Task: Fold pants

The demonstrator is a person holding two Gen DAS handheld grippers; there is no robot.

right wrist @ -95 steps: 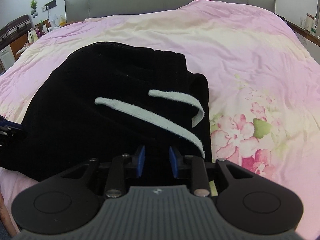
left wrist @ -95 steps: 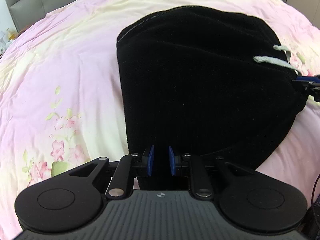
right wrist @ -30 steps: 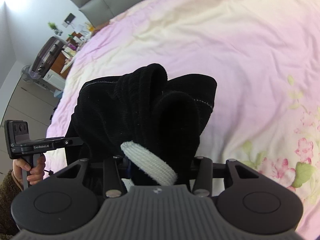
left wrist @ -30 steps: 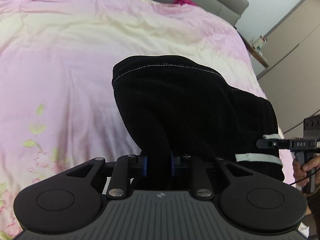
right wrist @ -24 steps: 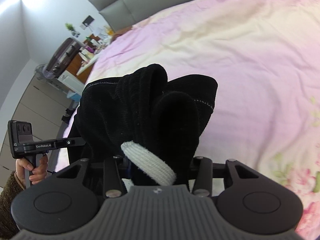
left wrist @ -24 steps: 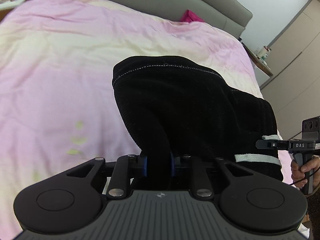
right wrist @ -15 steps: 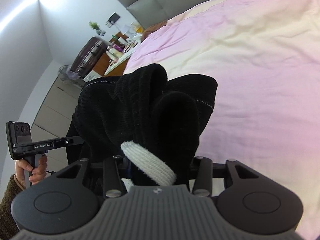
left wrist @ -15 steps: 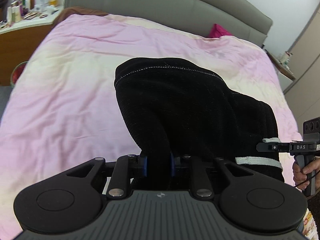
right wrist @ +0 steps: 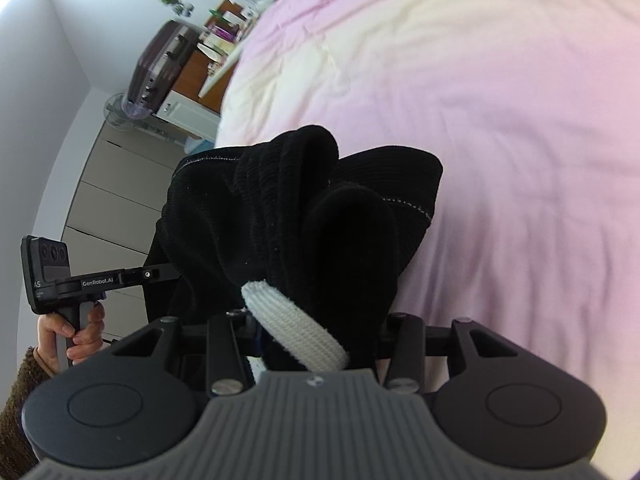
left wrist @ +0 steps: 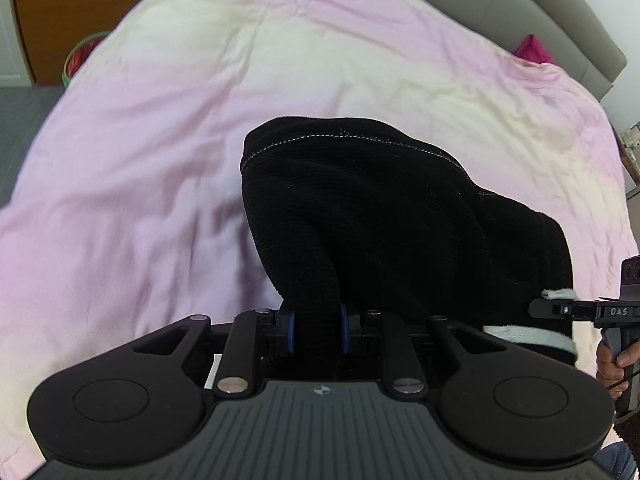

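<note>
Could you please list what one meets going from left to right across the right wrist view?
Person's hand on the left claw's handle → black pants with white drawstring → pink duvet.

Black ribbed pants [left wrist: 384, 216] with a pale stitch line along the hem; white woven drawstring [right wrist: 296, 332] over the right tongs' near end; blue pads [left wrist: 291, 334] on the left tongs; pink-and-cream duvet [left wrist: 168, 128] beyond both; grey headboard [left wrist: 532, 12] farther off.
</note>
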